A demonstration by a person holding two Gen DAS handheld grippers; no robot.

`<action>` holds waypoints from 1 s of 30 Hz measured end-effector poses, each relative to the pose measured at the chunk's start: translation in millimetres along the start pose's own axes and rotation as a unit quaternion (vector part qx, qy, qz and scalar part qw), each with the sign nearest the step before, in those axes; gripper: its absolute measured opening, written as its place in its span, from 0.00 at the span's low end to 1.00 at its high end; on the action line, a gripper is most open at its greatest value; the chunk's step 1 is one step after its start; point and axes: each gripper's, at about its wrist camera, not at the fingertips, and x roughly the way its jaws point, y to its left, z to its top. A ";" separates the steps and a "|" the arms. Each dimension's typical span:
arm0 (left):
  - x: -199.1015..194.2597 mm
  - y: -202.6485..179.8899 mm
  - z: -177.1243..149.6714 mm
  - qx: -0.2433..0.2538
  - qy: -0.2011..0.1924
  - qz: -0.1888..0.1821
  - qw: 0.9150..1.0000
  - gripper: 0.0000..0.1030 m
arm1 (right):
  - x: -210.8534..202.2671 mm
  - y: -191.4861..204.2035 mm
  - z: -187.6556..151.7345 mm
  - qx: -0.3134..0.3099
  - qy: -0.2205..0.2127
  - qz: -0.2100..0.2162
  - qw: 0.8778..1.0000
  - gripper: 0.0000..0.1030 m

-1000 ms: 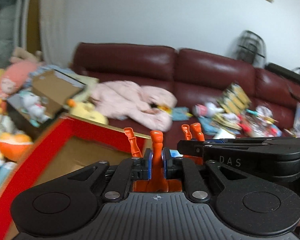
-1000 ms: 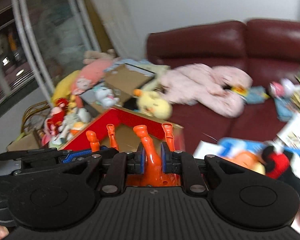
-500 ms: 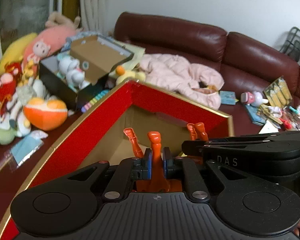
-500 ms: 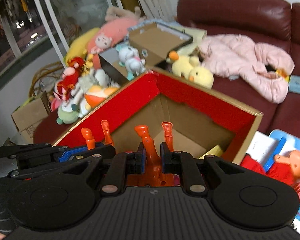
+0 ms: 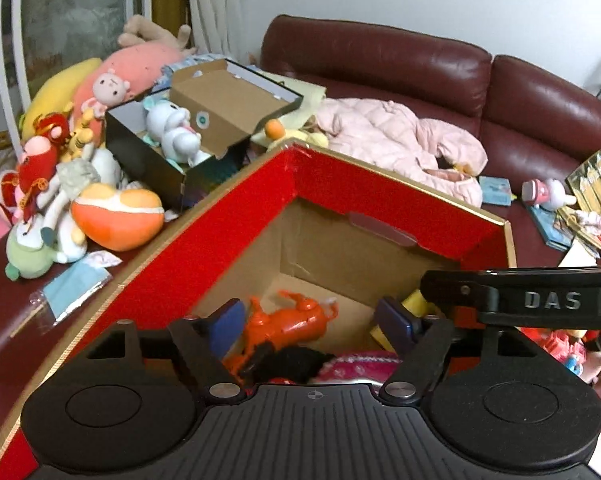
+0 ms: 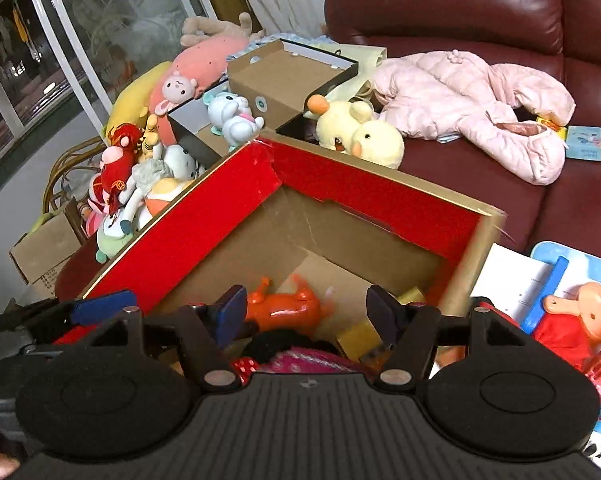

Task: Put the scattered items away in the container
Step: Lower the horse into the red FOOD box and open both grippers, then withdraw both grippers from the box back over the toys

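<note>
Cluttered sofa cushions surround the red box [image 5: 236, 220], where both the left gripper [image 5: 304, 316] and right gripper [image 6: 304, 304] have just spread their jaws, freeing the orange toy [image 6: 284, 308] (now inside), so lift straight clear.

Orange toy horse [image 5: 284, 322] on its side inside red box [image 5: 228, 232]

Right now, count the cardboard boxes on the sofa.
2: the big red-lined box right below both claws, and a smaller black-sided box behind its far-left corner, holding a white plush. Others may hide among the toys.
</note>
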 end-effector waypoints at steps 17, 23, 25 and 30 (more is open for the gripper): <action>-24.0 -51.2 -7.6 0.045 -0.027 -0.003 0.999 0.98 | -55.7 -29.5 -2.2 0.004 0.010 0.018 1.000 0.91; -37.7 -73.4 -9.1 0.068 -0.038 -0.023 0.997 0.98 | -78.4 -47.8 -3.9 0.009 -0.002 -0.001 1.000 0.91; -42.1 -81.6 -10.0 0.077 -0.042 -0.032 0.996 0.98 | -87.2 -55.3 -4.7 0.009 -0.006 -0.007 1.000 0.91; -45.1 -107.7 -16.5 0.100 -0.039 -0.056 0.993 0.98 | -108.1 -84.1 -11.7 0.030 -0.020 -0.030 0.999 0.91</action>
